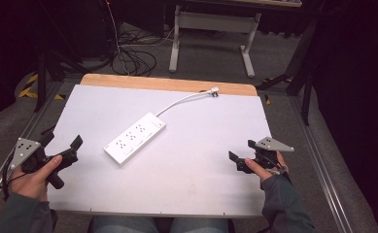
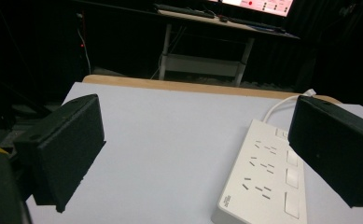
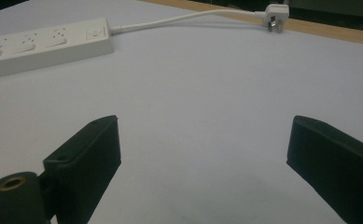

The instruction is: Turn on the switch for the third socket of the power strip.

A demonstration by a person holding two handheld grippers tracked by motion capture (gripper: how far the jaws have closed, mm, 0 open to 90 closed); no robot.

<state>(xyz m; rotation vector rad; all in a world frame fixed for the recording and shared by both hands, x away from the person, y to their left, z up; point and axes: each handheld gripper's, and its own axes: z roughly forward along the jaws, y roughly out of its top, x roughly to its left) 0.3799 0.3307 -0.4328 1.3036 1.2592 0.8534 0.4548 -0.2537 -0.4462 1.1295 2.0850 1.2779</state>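
A white board (image 1: 201, 160) is laid over a wooden table (image 1: 167, 83), whose far edge is left uncovered. A white power strip (image 1: 134, 138) is set diagonally on the board left of centre, its sockets facing up. A white cord (image 1: 179, 102) is run from the strip's far end to a plug (image 1: 214, 91) lying at the board's far edge. The left gripper (image 1: 62, 141) is held at the board's left edge, near the strip, with jaws spread wide and nothing between them. The right gripper (image 1: 241, 154) is held near the right edge, well apart from the strip, likewise wide open and empty.
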